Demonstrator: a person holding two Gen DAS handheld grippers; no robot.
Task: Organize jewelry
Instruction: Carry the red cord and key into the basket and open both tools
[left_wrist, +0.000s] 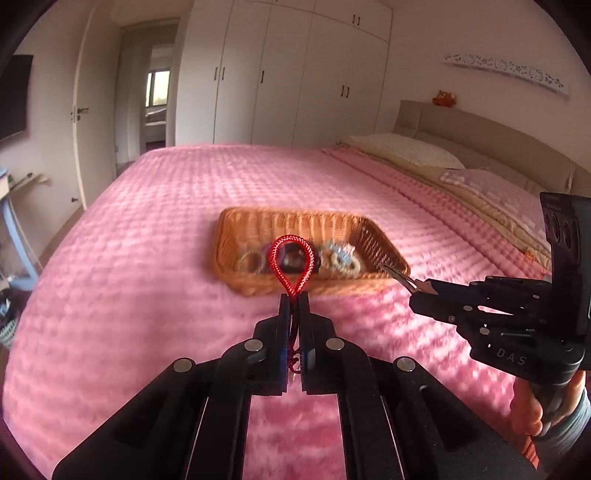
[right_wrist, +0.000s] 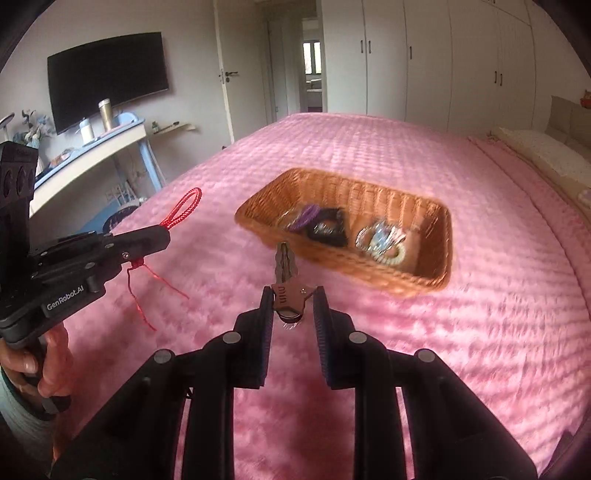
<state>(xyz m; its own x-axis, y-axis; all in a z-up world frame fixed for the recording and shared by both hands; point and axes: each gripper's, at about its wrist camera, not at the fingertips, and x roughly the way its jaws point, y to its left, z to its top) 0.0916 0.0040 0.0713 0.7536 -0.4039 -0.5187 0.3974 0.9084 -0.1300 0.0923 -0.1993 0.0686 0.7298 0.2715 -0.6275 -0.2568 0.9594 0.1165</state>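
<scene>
A woven basket (left_wrist: 258, 221) (right_wrist: 436, 254) sits on the pink bedspread and holds several jewelry pieces (right_wrist: 380, 238) and dark and purple bands (right_wrist: 317, 221). My left gripper (left_wrist: 294, 299) is shut on a red cord bracelet (left_wrist: 291, 258), whose loop sticks up in front of the basket; it also shows in the right wrist view (right_wrist: 183, 206) with loose ends hanging. My right gripper (right_wrist: 291, 295) is shut on a key (right_wrist: 284, 266) by its head, the blade pointing at the basket's near rim. In the left wrist view the right gripper (left_wrist: 417, 291) holds the key (left_wrist: 397, 275) by the basket's right corner.
The pink bedspread (left_wrist: 184, 192) spreads all around the basket. Pillows (left_wrist: 406, 149) and a headboard lie at the right. A blue desk (right_wrist: 92, 147) with cups and a TV (right_wrist: 107, 77) stand past the bed's left edge. White wardrobes (left_wrist: 295, 74) line the far wall.
</scene>
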